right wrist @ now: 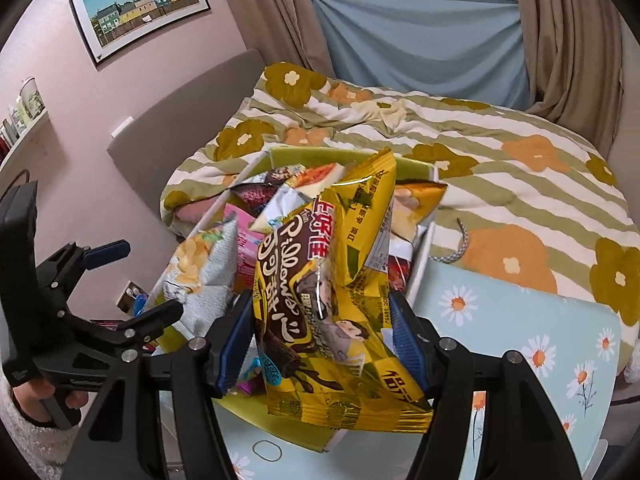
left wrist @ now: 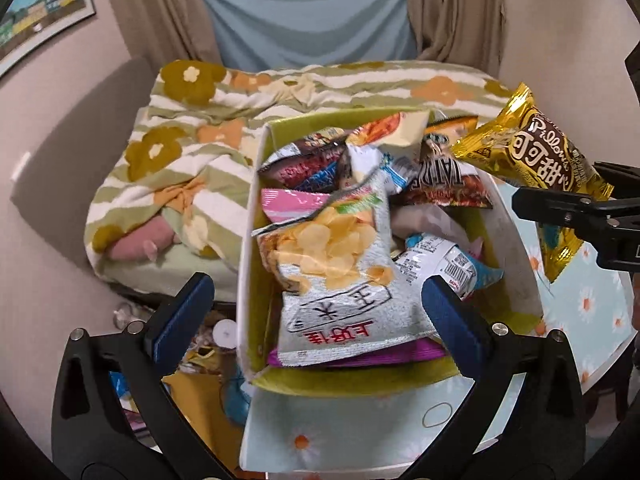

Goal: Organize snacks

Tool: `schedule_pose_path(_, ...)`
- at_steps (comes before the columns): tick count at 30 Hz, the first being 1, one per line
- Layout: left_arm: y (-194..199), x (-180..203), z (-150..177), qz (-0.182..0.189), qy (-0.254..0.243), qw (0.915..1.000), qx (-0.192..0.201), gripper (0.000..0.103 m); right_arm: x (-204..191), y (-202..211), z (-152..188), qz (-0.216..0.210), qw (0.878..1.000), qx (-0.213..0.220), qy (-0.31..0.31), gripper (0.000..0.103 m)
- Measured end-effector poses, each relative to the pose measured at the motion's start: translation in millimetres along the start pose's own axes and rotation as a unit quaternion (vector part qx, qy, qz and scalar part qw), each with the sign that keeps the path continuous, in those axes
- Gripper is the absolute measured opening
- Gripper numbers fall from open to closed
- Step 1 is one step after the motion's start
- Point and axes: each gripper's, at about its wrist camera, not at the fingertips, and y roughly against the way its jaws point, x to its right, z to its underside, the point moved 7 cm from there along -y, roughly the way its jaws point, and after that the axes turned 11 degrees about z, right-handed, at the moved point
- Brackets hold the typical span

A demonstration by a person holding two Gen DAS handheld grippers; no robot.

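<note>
A white box with a green lining (left wrist: 245,248) stands on a table with a daisy cloth (left wrist: 336,432) and is full of snack bags. A grey chip bag (left wrist: 340,272) lies on top inside it. My left gripper (left wrist: 316,316) is open, its blue pads on either side of that bag's lower end, not closed on it. My right gripper (right wrist: 322,340) is shut on a gold Pillows cocoa bag (right wrist: 332,304) and holds it above the box's right side; this bag also shows in the left wrist view (left wrist: 536,156). The box (right wrist: 424,256) lies behind it.
A bed with a green-striped flowered duvet (right wrist: 500,184) lies right behind the table. Clutter lies on the floor to the left of the box (left wrist: 208,344). A blue cloth and beige curtains (left wrist: 312,20) hang at the back. A framed picture (right wrist: 140,4) is on the left wall.
</note>
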Motion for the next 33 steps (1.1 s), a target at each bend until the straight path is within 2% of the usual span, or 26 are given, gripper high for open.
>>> schedule_pose_path(6, 7.8, -14.3, 1.2, 0.010, 0.024, 0.9996, 0.007, 0.103, -23.0, -9.8, -17.3, -0.001, 1.000, -0.012, 0.013, 0.061)
schedule_pose_path(12, 10.3, -26.5, 9.1, 0.014, 0.025, 0.9996, 0.006, 0.103, -37.4, -31.9, -19.8, 0.005, 0.999, -0.040, -0.025, 0.064)
schedule_pose_path(13, 10.3, -28.2, 11.2, 0.013, 0.025, 0.9996, 0.006, 0.103, -39.3, -35.5, -18.7, 0.005, 0.999, -0.045, -0.029, 0.070)
schedule_pose_path(14, 11.5, -29.4, 14.9, 0.011, 0.027, 0.9995, 0.005, 0.103, -40.5, -37.0, -18.5, 0.007, 0.998, -0.043, -0.034, 0.090)
schedule_pose_path(15, 12.4, -29.6, 16.4, 0.010, 0.029, 0.9995, 0.005, 0.103, -40.6, -37.3, -17.8, 0.009, 0.998, -0.039, -0.041, 0.103)
schedule_pose_path(18, 18.1, -28.2, 24.9, 0.019, 0.042, 0.9989, 0.007, 0.103, -37.6, -31.2, -9.7, 0.015, 0.997, -0.041, -0.060, 0.103)
schedule_pose_path(24, 36.1, -16.2, 30.4, 0.015, 0.049, 0.9985, 0.022, 0.103, -40.7, -7.8, 1.0, 0.012, 0.998, -0.034, -0.043, 0.103)
schedule_pose_path(29, 71.4, 5.7, 22.0, 0.014, 0.040, 0.9979, 0.048, 0.103, -35.9, 42.8, 1.7, 0.030, 0.999, 0.009, -0.040, 0.103)
schedule_pose_path(33, 109.2, 29.2, 12.0, 0.033, 0.038, 0.9949, 0.087, 0.103, -26.8, 91.3, 4.3, 0.051, 0.997, 0.034, -0.046, 0.103)
